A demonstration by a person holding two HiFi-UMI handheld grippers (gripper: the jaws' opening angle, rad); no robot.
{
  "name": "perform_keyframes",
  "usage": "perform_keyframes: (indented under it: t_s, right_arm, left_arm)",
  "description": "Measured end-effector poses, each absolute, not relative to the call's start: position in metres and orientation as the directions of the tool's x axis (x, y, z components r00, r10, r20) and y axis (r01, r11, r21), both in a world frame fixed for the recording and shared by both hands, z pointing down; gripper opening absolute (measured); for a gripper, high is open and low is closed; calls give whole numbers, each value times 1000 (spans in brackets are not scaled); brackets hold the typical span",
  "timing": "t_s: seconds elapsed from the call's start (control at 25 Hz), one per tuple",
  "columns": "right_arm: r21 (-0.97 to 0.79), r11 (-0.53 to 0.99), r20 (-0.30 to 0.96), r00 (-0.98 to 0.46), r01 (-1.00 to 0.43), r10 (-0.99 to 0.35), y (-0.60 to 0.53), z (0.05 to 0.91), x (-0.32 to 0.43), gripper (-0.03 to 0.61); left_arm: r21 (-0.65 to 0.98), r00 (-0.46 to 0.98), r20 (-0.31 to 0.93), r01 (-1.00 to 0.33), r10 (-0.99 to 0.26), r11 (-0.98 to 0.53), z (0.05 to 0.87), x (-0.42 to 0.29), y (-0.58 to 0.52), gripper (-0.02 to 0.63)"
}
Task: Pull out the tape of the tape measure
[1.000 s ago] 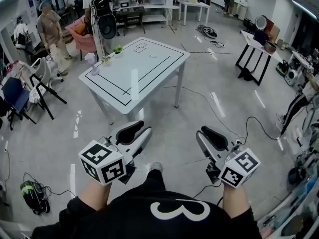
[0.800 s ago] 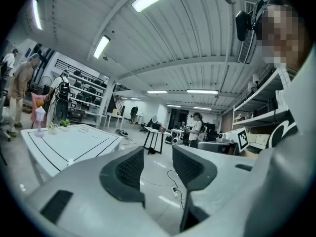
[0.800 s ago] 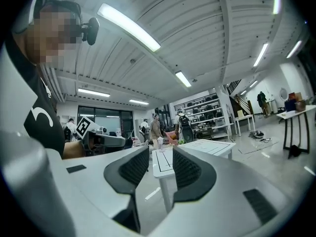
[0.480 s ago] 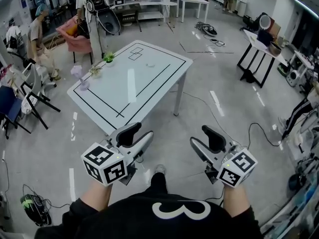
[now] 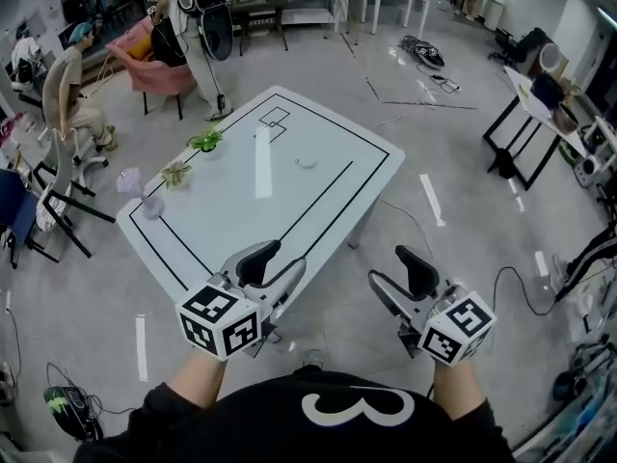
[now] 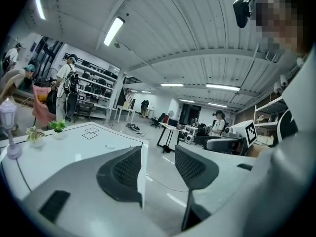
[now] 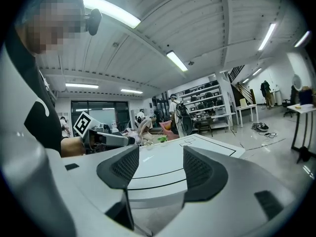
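A small pale round object (image 5: 307,162), perhaps the tape measure, lies on the white table (image 5: 231,215) inside its black outline; it is too small to be sure. It also shows as a faint speck (image 6: 106,144) in the left gripper view. My left gripper (image 5: 273,264) hovers over the table's near corner, jaws opening, nothing between them (image 6: 159,154). My right gripper (image 5: 397,280) hangs over the floor just right of that corner, jaws also opening and empty (image 7: 160,154).
Two small potted plants (image 5: 205,141) (image 5: 175,173) and a purple flower vase (image 5: 136,187) stand along the table's left edge. People, a pink chair (image 5: 145,66) and folding chairs are at the back left. A black trestle table (image 5: 540,104) stands at the right, and cables (image 5: 501,278) lie on the floor.
The view has come closer to the table, which now sits nearer and lower in frame. Both grippers' jaws have spread wider apart.
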State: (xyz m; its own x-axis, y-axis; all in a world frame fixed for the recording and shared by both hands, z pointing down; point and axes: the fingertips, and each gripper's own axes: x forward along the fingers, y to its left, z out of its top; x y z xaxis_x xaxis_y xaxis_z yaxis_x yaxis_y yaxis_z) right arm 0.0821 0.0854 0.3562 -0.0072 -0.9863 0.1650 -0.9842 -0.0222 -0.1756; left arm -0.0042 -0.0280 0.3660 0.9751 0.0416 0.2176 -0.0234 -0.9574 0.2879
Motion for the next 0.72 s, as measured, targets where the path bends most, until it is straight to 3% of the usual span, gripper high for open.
perform_keyframes:
  t_s: [0.36, 0.72]
  right_arm:
    - [-150, 29, 236, -65, -988, -970, 2, 388, 131, 258]
    - [-154, 154, 266, -191, -976, -945, -77, 409, 184, 258]
  left_arm:
    - [287, 964, 265, -89, -11, -954, 396, 37, -95, 198]
    - [272, 948, 280, -232, -154, -934, 404, 61, -144, 198]
